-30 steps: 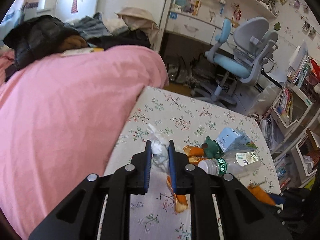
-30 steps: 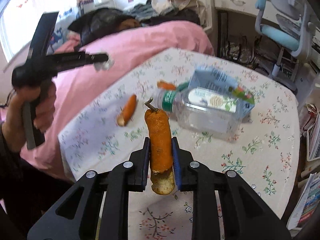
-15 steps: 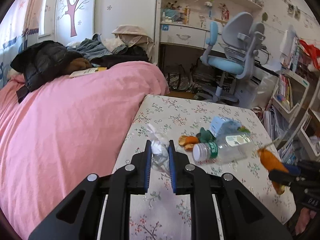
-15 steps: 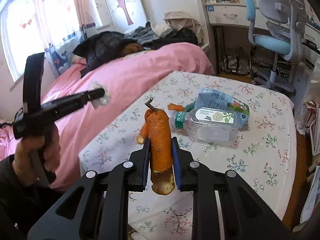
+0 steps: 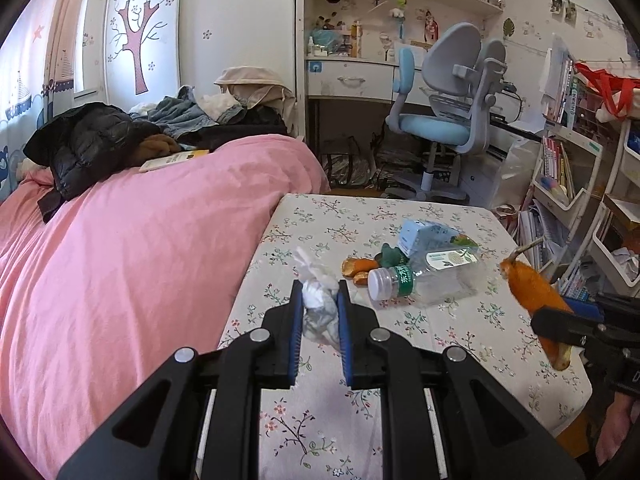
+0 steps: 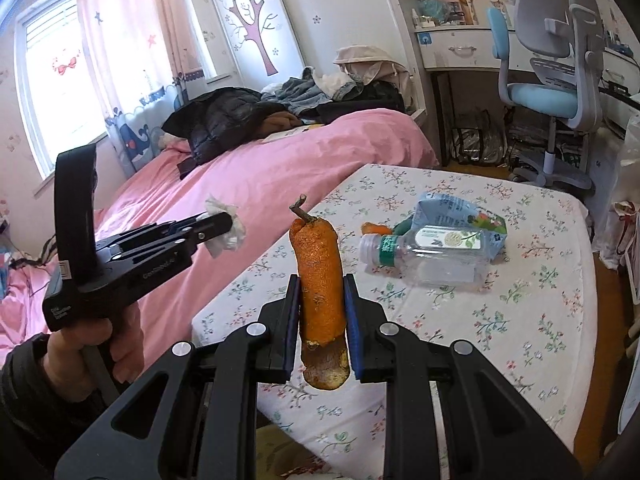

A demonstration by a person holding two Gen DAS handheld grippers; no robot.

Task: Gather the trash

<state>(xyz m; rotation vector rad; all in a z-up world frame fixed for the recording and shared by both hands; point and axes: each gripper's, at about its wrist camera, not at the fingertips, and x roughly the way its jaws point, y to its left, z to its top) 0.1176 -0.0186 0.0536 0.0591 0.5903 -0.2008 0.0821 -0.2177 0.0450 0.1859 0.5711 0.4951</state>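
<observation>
My left gripper [image 5: 319,294] is shut on a crumpled white tissue [image 5: 318,304] and holds it above the near left part of the floral table [image 5: 460,216]. It also shows in the right wrist view [image 6: 224,226]. My right gripper [image 6: 322,284] is shut on a long orange peel [image 6: 320,276], held upright above the table's near edge; the peel also shows in the left wrist view [image 5: 534,292]. On the table lie a clear plastic bottle [image 5: 424,278], a blue carton [image 5: 428,234], small orange peel pieces [image 5: 356,268] and a green scrap [image 5: 392,254].
A bed with a pink cover [image 5: 120,260] runs along the table's left side, with dark clothes [image 5: 92,140] piled on it. A blue-grey desk chair [image 5: 448,120] stands behind the table. Shelves with books [image 5: 568,168] line the right side.
Both grippers have pulled back and up from the table, each keeping its load. The views now look more level across the room.
</observation>
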